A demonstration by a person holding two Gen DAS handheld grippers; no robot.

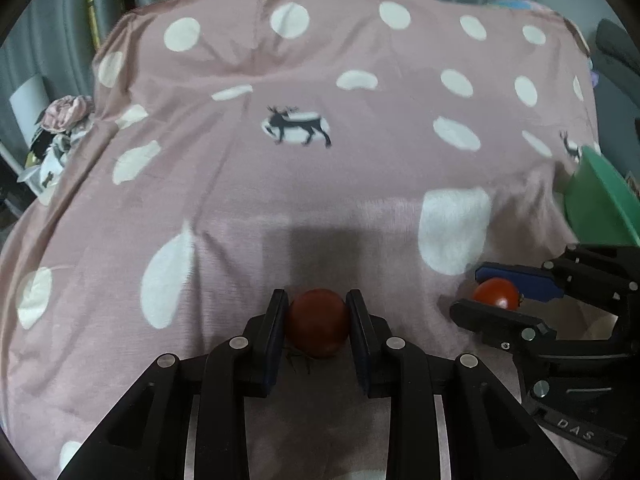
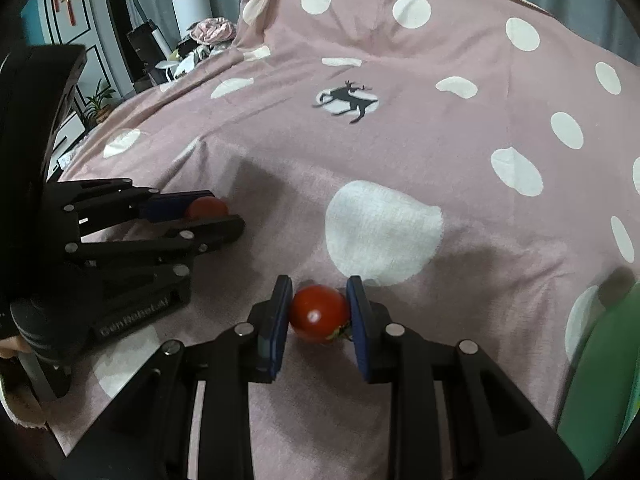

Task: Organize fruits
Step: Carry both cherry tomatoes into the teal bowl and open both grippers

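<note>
My left gripper (image 1: 318,306) is shut on a dark red tomato (image 1: 318,322), low over the pink spotted cloth (image 1: 280,184). My right gripper (image 2: 319,294) is shut on a second red tomato (image 2: 318,314) with a green stem. In the left wrist view the right gripper (image 1: 472,288) shows at the right with its tomato (image 1: 496,294). In the right wrist view the left gripper (image 2: 224,210) shows at the left with its tomato (image 2: 206,208). A green bowl (image 1: 600,204) stands at the right edge and also shows in the right wrist view (image 2: 596,368).
The cloth covers the whole surface and carries white dots and a deer print (image 1: 298,124). Clutter and a white lamp (image 2: 192,6) stand beyond the cloth's far left edge. Grey curtains hang behind.
</note>
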